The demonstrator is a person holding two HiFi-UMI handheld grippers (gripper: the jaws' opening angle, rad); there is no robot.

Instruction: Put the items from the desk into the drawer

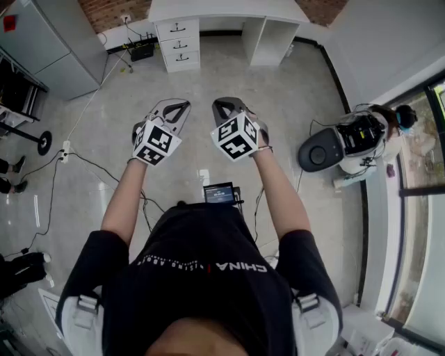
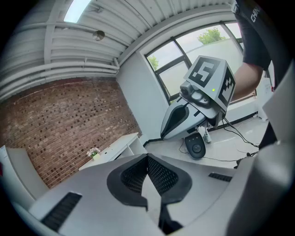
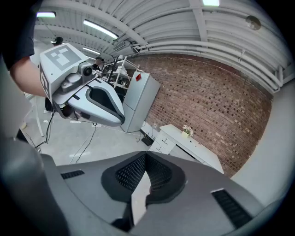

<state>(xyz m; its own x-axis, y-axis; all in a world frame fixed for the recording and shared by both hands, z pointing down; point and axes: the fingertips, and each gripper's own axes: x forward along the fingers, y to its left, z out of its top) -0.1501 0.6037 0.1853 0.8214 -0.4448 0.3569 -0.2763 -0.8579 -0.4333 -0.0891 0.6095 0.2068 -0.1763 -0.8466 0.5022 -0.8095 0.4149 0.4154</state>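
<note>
Black ribbed pads of the left gripper (image 2: 147, 157) meet at their tips, so its jaws are pressed together with nothing between them. The right gripper (image 3: 146, 156) is the same, its jaws closed on nothing. Each gripper carries a cube with black-and-white square markers. The person holds the two side by side, well apart from the white desk (image 1: 222, 10), which stands against a brick wall (image 3: 207, 92). White letters on the person's black shirt (image 1: 208, 292) read "CHINA", upside down in the head view.

At the desk's left end in the head view are three drawers (image 1: 177, 43), all shut, so their contents cannot be seen. A small potted plant (image 3: 186, 131) stands on the worktop close to the wall. Just left of the desk a black box (image 1: 142, 50) with cables lies on the floor, and a grey cabinet (image 1: 55, 42) stands further left. Right of the desk and nearer the person sits a white and dark machine (image 1: 341, 142).
</note>
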